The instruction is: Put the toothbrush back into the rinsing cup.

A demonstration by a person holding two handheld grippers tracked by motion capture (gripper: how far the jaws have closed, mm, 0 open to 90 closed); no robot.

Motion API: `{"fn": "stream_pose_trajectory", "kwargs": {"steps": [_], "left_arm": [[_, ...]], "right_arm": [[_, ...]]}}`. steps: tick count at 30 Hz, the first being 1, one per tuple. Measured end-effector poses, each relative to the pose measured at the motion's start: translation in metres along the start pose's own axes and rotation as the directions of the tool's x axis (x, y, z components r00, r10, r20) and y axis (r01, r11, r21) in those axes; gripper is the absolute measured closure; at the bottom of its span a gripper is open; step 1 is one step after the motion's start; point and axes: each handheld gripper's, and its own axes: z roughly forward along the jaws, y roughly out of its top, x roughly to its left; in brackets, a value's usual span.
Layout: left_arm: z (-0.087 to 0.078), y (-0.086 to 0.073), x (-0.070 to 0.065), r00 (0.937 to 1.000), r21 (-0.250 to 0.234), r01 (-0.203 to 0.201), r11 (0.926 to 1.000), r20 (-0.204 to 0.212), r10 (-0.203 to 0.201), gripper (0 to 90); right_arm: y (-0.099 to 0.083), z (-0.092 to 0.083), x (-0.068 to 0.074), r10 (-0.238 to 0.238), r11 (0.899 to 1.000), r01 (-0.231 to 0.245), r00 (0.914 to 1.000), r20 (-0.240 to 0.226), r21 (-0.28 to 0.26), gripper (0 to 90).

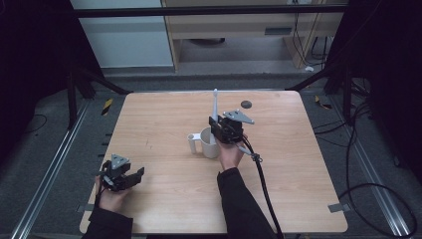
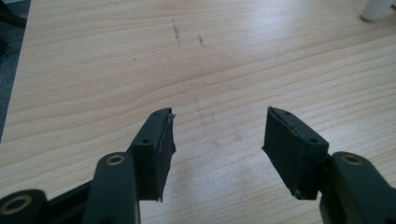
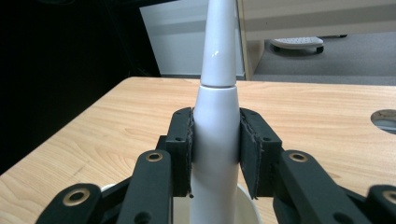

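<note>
A white electric toothbrush [image 3: 217,116] stands upright with its lower end inside a white mug [image 1: 209,143] near the table's middle. My right gripper [image 3: 215,144] is shut on the toothbrush body, a pad pressed on each side, and hovers over the mug [image 3: 250,212]. From above, the toothbrush [image 1: 215,104] rises past the right gripper [image 1: 221,130]. The mug's handle [image 1: 192,142] points left. My left gripper [image 1: 133,177] rests low at the front left, open, with bare wood between its fingers [image 2: 156,149]. The left gripper [image 2: 217,149] holds nothing.
The wooden table [image 1: 159,114] has a round dark hole [image 1: 246,104] at its far side, also seen as the hole [image 3: 385,119] at right. A black cable [image 1: 263,189] trails from the right gripper toward the front edge. Dark frames and floor cables surround the table.
</note>
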Motion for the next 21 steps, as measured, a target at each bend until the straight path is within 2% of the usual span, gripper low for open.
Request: {"fn": "stream_pose_trajectory", "kwargs": {"steps": [21], "left_arm": [[0.0002, 0.0001, -0.0002, 1.0000, 0.003, -0.001, 1.0000, 0.003, 0.001, 41.7]], "right_arm": [[-0.0083, 0.0014, -0.0051, 0.002, 0.998, -0.003, 0.9999, 0.010, 0.061, 67.1]]}}
